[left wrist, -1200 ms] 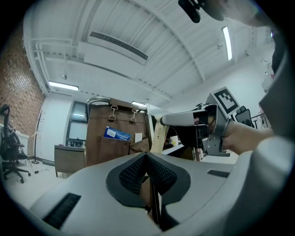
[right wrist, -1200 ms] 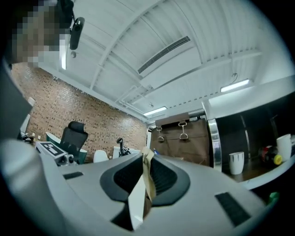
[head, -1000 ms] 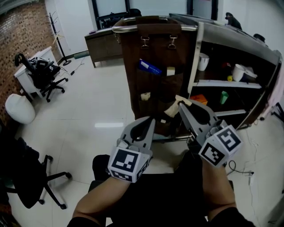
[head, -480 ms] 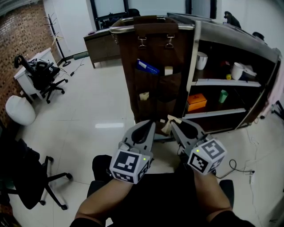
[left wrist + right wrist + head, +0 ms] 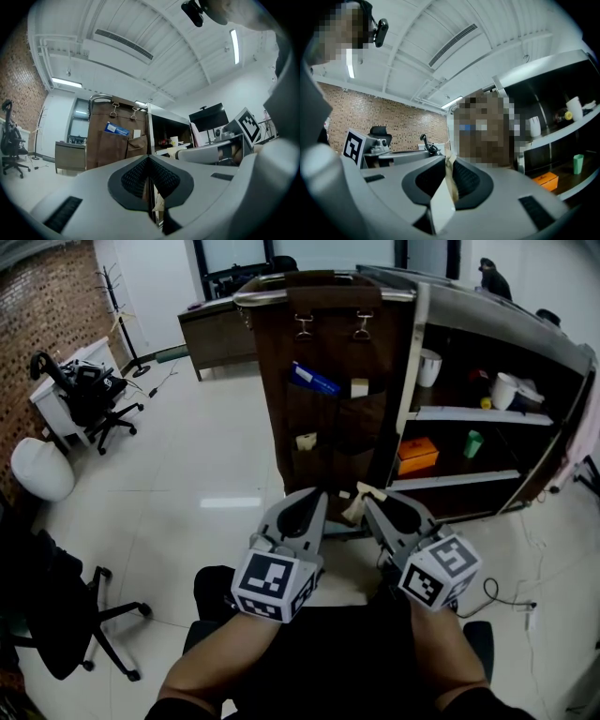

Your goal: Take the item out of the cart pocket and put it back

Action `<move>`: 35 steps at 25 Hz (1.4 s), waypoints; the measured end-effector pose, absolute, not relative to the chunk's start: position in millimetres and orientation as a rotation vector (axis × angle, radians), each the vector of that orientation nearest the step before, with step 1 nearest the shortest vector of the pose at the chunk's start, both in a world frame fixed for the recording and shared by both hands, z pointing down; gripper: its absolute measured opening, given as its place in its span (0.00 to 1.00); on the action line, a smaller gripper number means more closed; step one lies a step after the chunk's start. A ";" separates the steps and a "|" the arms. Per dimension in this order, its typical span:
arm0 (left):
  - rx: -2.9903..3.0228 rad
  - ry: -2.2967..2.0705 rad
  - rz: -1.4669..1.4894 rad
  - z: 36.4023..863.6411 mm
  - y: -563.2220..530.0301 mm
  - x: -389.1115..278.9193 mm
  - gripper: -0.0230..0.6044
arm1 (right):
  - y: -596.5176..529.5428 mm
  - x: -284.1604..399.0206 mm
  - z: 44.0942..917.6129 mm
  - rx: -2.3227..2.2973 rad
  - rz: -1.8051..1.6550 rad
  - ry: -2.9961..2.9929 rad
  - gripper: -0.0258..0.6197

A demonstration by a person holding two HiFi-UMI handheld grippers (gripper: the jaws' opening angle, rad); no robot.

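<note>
my right gripper (image 5: 449, 159) pinches what seems a flat cream packet (image 5: 446, 190), held on edge between both fingers. its long axis runs along the fingers, front end poking past the tips toward the cart's brown pocket organiser (image 5: 323, 390), not touching it. my left gripper (image 5: 149, 160) has its fingers pressed together, nothing between them.

Brick wall (image 5: 42, 296) at upper left. Glossy white floor (image 5: 187, 446), light reflected left of centre. Black chair (image 5: 98, 399) at left, second chair (image 5: 52, 615) lower left. Brown desk (image 5: 216, 329) and coat stand (image 5: 114, 296) at top.
</note>
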State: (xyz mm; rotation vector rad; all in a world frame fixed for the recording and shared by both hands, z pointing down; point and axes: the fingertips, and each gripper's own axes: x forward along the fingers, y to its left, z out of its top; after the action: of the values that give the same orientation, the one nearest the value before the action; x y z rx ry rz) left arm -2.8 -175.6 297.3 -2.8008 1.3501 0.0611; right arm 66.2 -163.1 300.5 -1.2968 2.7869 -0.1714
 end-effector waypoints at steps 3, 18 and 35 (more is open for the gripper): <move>-2.789 1.343 0.045 297.2 -175.4 -3.0 0.04 | -161.4 64.8 300.2 -1.291 -0.172 2.787 0.14; -2.874 1.344 0.106 296.7 -175.8 -2.3 0.04 | -162.9 66.0 306.2 -1.276 -0.212 2.780 0.14; -2.839 1.333 0.095 293.0 -174.1 -1.1 0.04 | -161.1 67.7 299.4 -1.267 -0.193 2.777 0.14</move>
State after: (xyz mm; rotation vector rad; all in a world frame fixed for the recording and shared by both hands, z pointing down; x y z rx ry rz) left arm -1.1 -174.1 293.0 -2.8388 1.3332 0.0952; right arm 67.7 -161.1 299.4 -1.2674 2.7772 -0.1932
